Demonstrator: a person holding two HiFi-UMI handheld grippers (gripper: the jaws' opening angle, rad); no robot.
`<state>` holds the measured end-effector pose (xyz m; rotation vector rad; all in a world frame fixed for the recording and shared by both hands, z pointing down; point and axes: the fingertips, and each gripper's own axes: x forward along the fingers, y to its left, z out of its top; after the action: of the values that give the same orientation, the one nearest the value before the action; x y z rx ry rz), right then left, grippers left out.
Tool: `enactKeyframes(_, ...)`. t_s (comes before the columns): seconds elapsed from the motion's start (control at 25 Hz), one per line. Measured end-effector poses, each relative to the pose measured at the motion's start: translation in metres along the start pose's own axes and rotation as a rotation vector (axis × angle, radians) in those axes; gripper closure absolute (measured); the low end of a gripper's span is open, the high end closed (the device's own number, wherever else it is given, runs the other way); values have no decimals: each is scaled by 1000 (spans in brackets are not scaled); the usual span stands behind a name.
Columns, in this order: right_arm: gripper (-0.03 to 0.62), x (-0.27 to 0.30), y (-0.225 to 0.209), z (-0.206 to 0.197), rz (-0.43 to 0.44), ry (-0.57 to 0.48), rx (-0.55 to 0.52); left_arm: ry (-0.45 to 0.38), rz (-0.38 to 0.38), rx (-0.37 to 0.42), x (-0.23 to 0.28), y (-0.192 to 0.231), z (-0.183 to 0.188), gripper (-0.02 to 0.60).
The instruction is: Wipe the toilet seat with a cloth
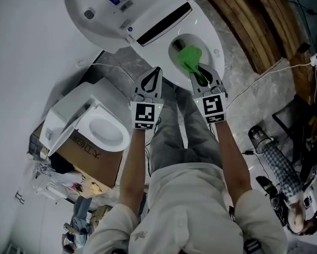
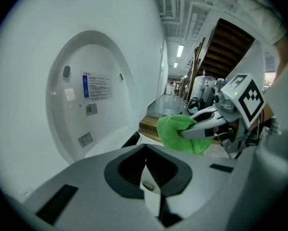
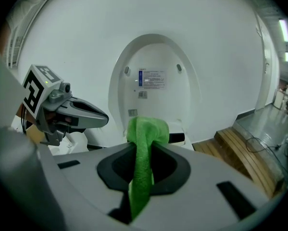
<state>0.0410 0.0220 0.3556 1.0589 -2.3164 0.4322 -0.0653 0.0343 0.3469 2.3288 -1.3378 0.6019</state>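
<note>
Right now my right gripper [image 1: 197,70] is clamped on the green cloth [image 1: 187,57]. One fold is bunched past the tips and the rest trails back between the fingers. The cloth hangs over the bowl opening, inside the ring of the toilet seat [image 1: 211,36]; no view confirms contact with the seat. The lid [image 1: 94,7] stands up, out of the way. My left gripper [image 1: 156,74] is pressed together on nothing, just beside the seat's near-left edge.

Judgement: wiping has barely begun, if at all. To do it well:
- Lower until the bunched fold lies flat on the rim.
- Grip firmly.
- Sweep along the ring, not across the opening.
- Hold the left gripper clear of the path.
</note>
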Motion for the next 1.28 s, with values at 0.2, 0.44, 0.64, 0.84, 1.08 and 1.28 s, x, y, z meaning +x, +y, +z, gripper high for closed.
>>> enactKeyframes(0.2,549,30,6,-22,3,28,7,19,-12,-11,14,10,-26,569)
enactKeyframes(0.44,549,70,10,-47,16,61,11,40,-19,-27,29,21,-52,569)
enactKeyframes(0.64,549,98,17,-67,29,83,4,51,-20,-32,40,34,-72,569)
enactKeyframes(0.84,549,123,30,-91,57,119,-14,67,-26,-43,50,42,-89,569)
enactKeyframes(1.08,549,153,44,-115,72,153,-6,84,-41,-46,61,47,-108,569)
enactKeyframes(1.28,549,178,56,-130,93,181,0,94,-48,-51,67,51,-118,569)
